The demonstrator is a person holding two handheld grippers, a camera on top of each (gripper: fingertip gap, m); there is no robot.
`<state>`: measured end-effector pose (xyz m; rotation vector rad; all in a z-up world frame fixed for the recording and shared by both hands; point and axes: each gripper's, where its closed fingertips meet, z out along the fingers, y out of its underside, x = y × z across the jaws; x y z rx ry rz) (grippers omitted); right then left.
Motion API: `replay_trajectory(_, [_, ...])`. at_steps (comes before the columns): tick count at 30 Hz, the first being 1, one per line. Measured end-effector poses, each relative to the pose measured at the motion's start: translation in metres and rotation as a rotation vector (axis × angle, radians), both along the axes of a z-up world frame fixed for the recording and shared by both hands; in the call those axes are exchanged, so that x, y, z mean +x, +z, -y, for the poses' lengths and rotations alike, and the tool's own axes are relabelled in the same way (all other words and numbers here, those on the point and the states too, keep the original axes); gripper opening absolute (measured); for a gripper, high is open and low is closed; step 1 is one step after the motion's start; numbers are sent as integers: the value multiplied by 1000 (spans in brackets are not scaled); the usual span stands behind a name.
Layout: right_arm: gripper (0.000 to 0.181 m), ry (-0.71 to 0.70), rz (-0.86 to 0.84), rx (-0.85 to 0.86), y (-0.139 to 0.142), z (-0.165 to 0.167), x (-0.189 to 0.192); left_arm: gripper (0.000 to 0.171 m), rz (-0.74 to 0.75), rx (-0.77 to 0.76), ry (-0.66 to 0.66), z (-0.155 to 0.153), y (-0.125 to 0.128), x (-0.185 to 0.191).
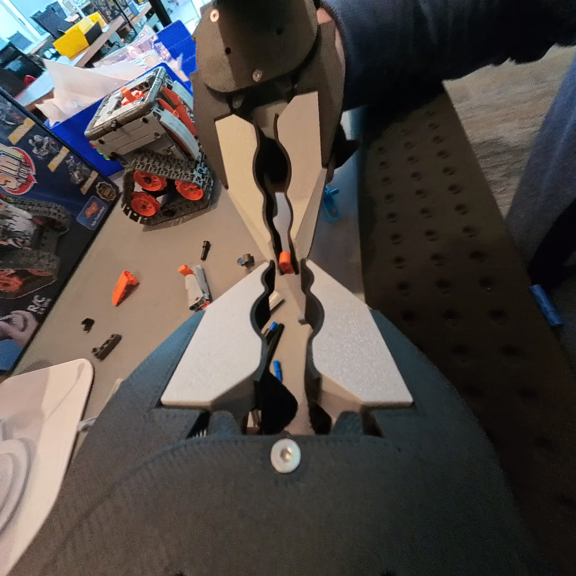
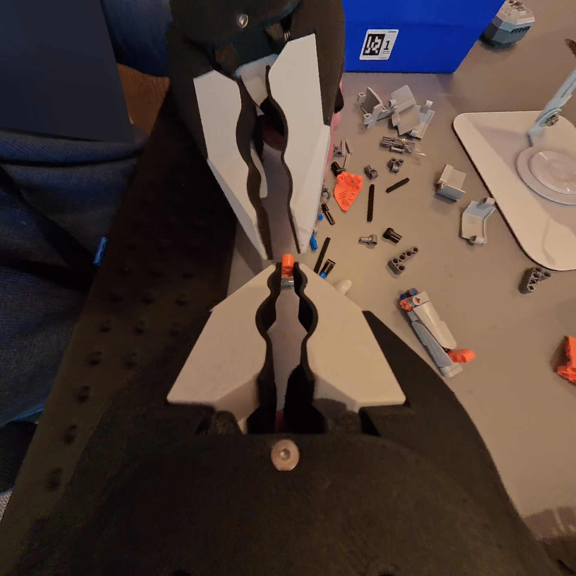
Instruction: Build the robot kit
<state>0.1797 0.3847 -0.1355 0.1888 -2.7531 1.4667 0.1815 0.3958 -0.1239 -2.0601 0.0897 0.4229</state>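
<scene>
Orange pin (image 2: 287, 265), a short plastic connector with a grey piece at its near end, held in mid-air above the grey counter (image 2: 436, 436), at 12 o'clock from the right wrist camera. Right tongs (image 2: 286, 271): closed upon the pin, their black pads pressing on both of its sides, the orange end projecting beyond the tips. Left tongs (image 1: 288, 268): meeting the right tongs tip to tip from the opposite direction, the jaws parted by a narrow gap that brackets the pin's orange end; whether the pads touch it cannot be told.

On the counter in the right wrist view:
- at 1 o'clock from the pin, an orange panel (image 2: 347, 190) among scattered black and grey pins and beams;
- at 4 o'clock, a grey-and-white assembly (image 2: 433, 330) with orange ends, lying flat;
- at 2 o'clock, a white tray (image 2: 486, 187) at the counter's edge;
- toward 1 o'clock, far off, a blue bin (image 2: 420, 31) bearing a square marker.

In the left wrist view, at 10 o'clock from the pin, a tracked model vehicle (image 1: 162, 162) with orange wheels stands well apart, beside a printed box (image 1: 40, 218) at 9 o'clock.
</scene>
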Motion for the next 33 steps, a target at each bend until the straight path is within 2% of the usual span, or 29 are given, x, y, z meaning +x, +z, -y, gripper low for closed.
replay_trajectory(5, [5, -7, -110, 30, -1, 3, 0, 12, 46, -1, -7, -1, -3, 2])
replay_trajectory(8, [5, 30, -22, 7, 3, 2, 8, 11, 26, 12, -45, -1, 1, 9])
replay_trajectory(11, [5, 129, 167, -29, 10, -1, 24, 14, -43, 23, -150, -1, 9, 24])
replay_trajectory(15, [5, 260, 212, 56, 1, -4, 41, 16, -135, -48, -269, -4, 6, 42])
replay_trajectory(23, [5, 501, 270, 195, -11, -11, 72, 19, -196, -179, -434, -12, -13, 71])
replay_trajectory(29, [5, 569, 303, 296, -20, -16, 76, 8, -256, -243, -419, -16, -22, 68])
replay_trajectory(33, [7, 516, 346, 279, -19, -12, 72, 7, -233, -208, -366, -12, -21, 65])
